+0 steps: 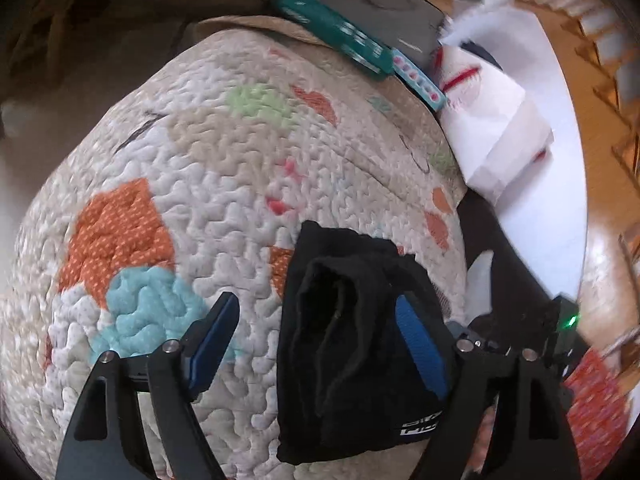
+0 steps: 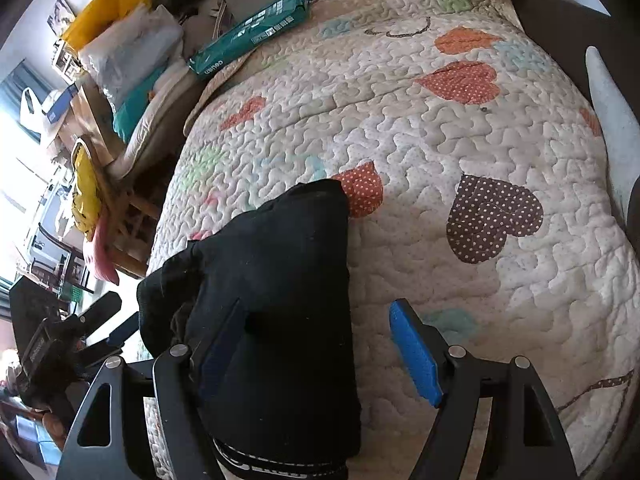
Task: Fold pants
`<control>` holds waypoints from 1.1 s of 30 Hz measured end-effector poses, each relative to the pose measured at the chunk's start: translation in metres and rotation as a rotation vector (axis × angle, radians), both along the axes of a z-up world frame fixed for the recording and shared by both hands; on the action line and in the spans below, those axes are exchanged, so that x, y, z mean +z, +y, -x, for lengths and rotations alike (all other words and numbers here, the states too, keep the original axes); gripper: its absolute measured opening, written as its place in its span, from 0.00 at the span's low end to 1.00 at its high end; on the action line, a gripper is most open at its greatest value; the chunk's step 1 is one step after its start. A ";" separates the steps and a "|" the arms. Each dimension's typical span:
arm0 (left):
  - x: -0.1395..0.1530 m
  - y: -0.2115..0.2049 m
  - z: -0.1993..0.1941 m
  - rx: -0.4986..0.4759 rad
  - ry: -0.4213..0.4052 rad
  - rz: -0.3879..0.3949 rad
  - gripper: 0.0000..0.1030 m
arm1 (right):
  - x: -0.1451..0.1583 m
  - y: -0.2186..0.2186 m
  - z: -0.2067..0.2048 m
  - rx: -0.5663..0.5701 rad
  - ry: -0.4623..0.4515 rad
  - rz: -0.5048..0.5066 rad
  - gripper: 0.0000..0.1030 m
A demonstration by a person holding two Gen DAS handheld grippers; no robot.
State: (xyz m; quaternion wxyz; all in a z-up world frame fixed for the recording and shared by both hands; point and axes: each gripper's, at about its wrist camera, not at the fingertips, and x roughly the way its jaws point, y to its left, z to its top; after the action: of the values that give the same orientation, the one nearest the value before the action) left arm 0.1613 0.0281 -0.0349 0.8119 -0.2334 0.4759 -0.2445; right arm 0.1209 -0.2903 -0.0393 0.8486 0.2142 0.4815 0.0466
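On quilt (image 2: 440,140), folded black pants (image 2: 280,300) lying flat, left claw (image 1: 320,340) wide over their edge, right claw (image 2: 320,344) wide, pads clear of cloth, nothing gripped.

Quilted heart-patterned bedspread (image 2: 460,128) covering the bed. Daylight pouring through a window (image 2: 16,160) at left. Wooden shelving (image 2: 120,216) standing beside the bed's left edge, piled with bedding (image 2: 132,56). Wooden floor (image 1: 592,128) showing right.
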 end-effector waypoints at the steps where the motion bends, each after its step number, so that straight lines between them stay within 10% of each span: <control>1: 0.001 -0.005 0.000 -0.015 -0.009 -0.016 0.78 | 0.000 -0.001 0.000 0.000 0.000 0.002 0.77; 6: -0.012 -0.036 0.005 -0.088 -0.012 -0.236 0.78 | -0.003 -0.005 -0.002 -0.009 0.001 -0.018 0.78; 33: -0.040 -0.052 -0.013 -0.113 -0.012 -0.274 0.97 | -0.046 -0.005 -0.037 -0.013 0.087 -0.219 0.86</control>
State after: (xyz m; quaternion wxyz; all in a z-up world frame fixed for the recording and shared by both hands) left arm 0.1744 -0.0241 -0.0752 0.8240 -0.0918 0.5122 -0.2240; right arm 0.1577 -0.2952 -0.0854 0.7988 0.3104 0.5084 0.0842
